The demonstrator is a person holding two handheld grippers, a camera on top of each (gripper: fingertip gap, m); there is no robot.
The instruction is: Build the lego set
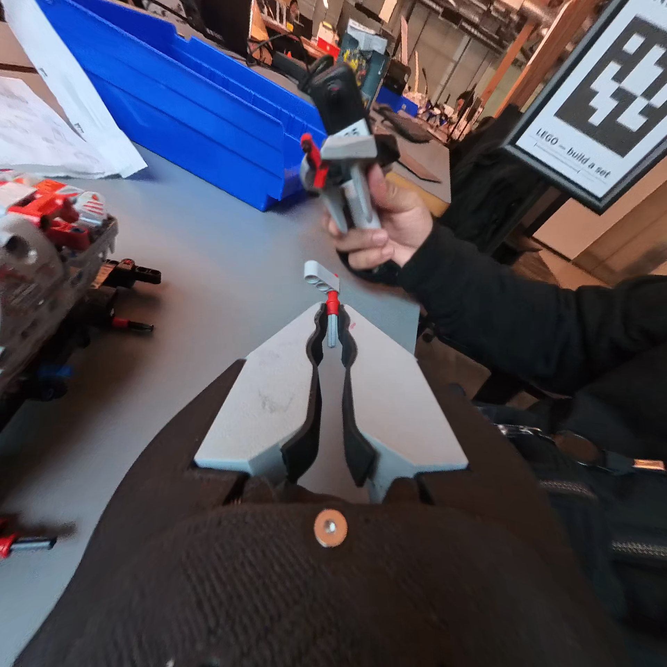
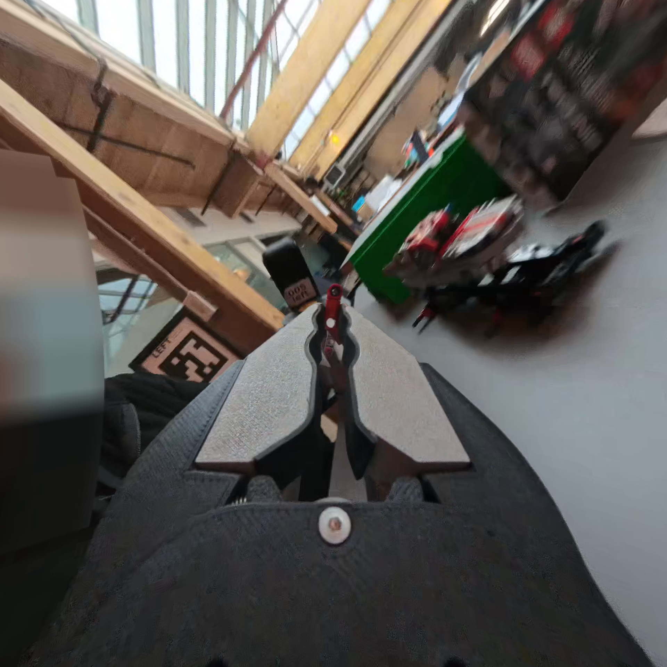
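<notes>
My left gripper (image 1: 331, 309) is shut on a small sub-assembly (image 1: 326, 288): a grey axle with a red bush and a short light grey beam on its far end. It holds this above the grey table (image 1: 216, 252). My right gripper (image 2: 332, 313) is shut on a thin red lego piece (image 2: 332, 306) that sticks out past the tips. In the left wrist view a hand (image 1: 382, 223) holds the right gripper (image 1: 319, 162) up beyond my left one, with the red piece (image 1: 313, 153) at its tips. The part-built red, white and grey model (image 1: 47, 245) stands at the left; it appears blurred in the right wrist view (image 2: 469, 245).
A blue bin (image 1: 180, 101) lies along the table's back, with instruction sheets (image 1: 54, 126) at its left. Loose red and black pins (image 1: 25, 541) (image 1: 133, 325) lie near the model. A framed marker sign (image 1: 595, 94) stands at the right. A black sleeve (image 1: 523, 306) reaches over the table's right edge. Left tips to right tips: about 8 cm.
</notes>
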